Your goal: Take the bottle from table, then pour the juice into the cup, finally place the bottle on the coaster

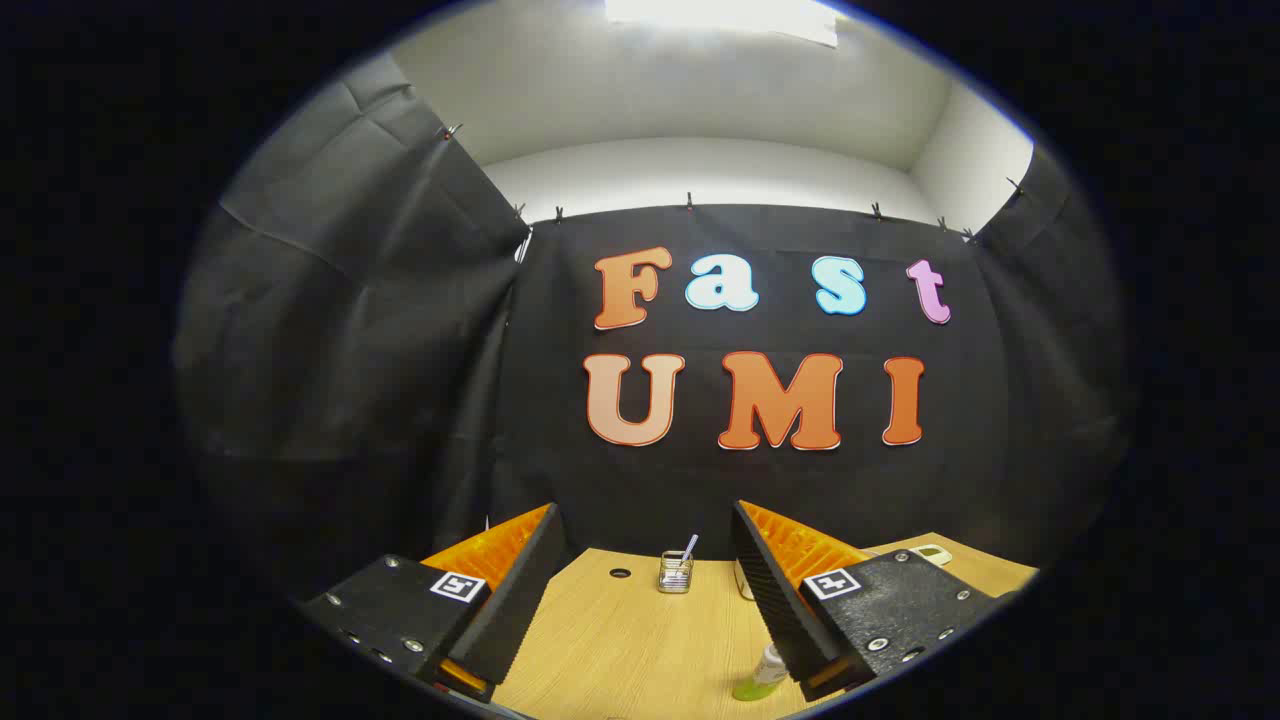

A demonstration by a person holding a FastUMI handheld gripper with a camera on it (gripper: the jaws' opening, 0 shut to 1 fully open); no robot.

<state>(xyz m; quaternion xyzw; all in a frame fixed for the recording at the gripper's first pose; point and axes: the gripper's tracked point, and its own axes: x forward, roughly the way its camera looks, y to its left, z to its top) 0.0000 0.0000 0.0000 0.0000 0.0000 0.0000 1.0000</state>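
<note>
The gripper [640,590] hangs above the pale wooden worktop [620,650], fingers spread wide; a green-juice plastic bottle [762,677] lies by one finger, a small glass cup [676,572] beyond.

The gripper [640,590] fingers stand wide apart over bare table [620,650]. Beyond them, a small glass cup [676,572] with a stirrer stands mid-table, open wood around it. Nearer than the cup, the bottle [762,676] sits beside one finger, blocking that side.
</note>
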